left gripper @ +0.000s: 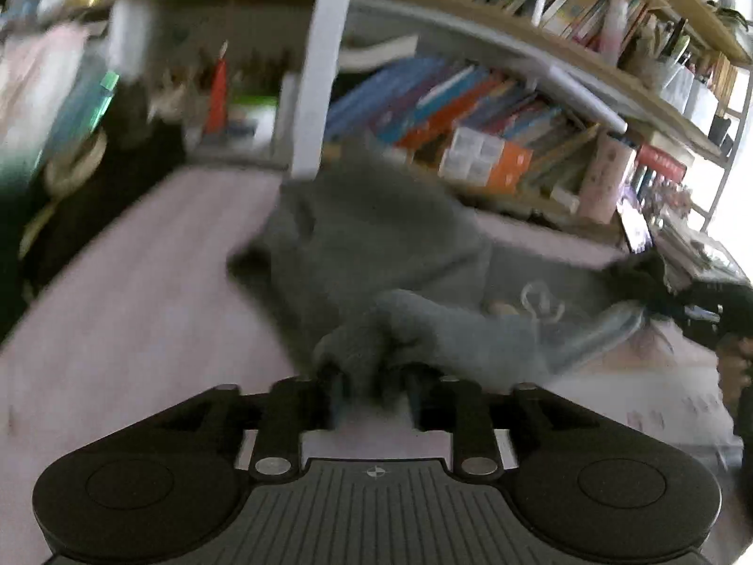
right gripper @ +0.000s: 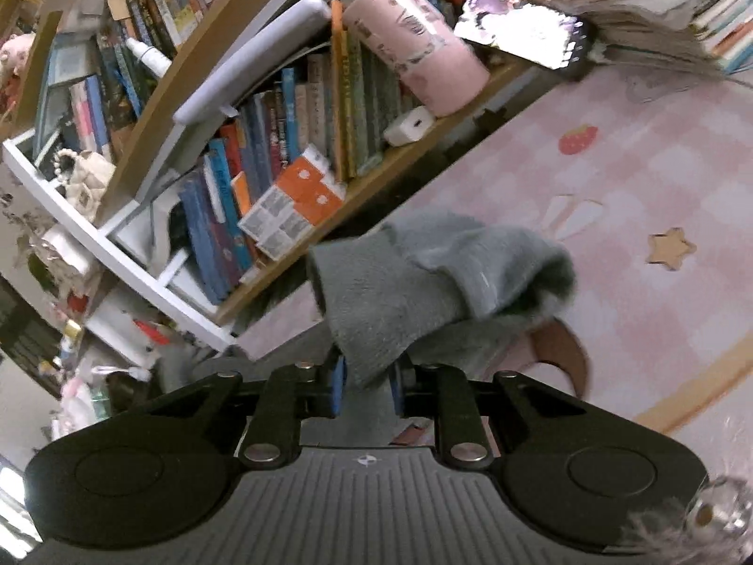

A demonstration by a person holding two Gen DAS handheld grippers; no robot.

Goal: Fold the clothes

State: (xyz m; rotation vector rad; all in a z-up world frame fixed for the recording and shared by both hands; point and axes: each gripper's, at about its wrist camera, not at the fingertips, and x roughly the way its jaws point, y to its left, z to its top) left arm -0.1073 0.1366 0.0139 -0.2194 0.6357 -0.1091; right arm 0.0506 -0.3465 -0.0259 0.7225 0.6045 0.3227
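Left wrist view: I see bare pink mat [left gripper: 117,292] open to the left of the grey garment [left gripper: 376,245]; the shelf [left gripper: 541,197] borders the far edge and a white post [left gripper: 320,70] stands at the garment's far end. This view is blurred. The garment lies spread on the mat, one corner lifted up to my left gripper [left gripper: 372,391]. Its jaws are narrowed around a bunched fold of grey cloth and pinch it. At the right edge I make out a dark shape gripping the garment's other end; I cannot tell its detail.

Right wrist view: I see the mat [right gripper: 635,165] open to the right, with star and strawberry prints. The shelf [right gripper: 376,174] runs diagonally along the left, close behind the cloth. My right gripper [right gripper: 369,391] has its blue pads [right gripper: 338,388] pressed on a strip of the garment [right gripper: 423,273], which hangs raised above the mat, folded over itself.

The shelf holds upright books [right gripper: 263,160], a pink cylinder [right gripper: 414,47] and a phone [right gripper: 522,30].
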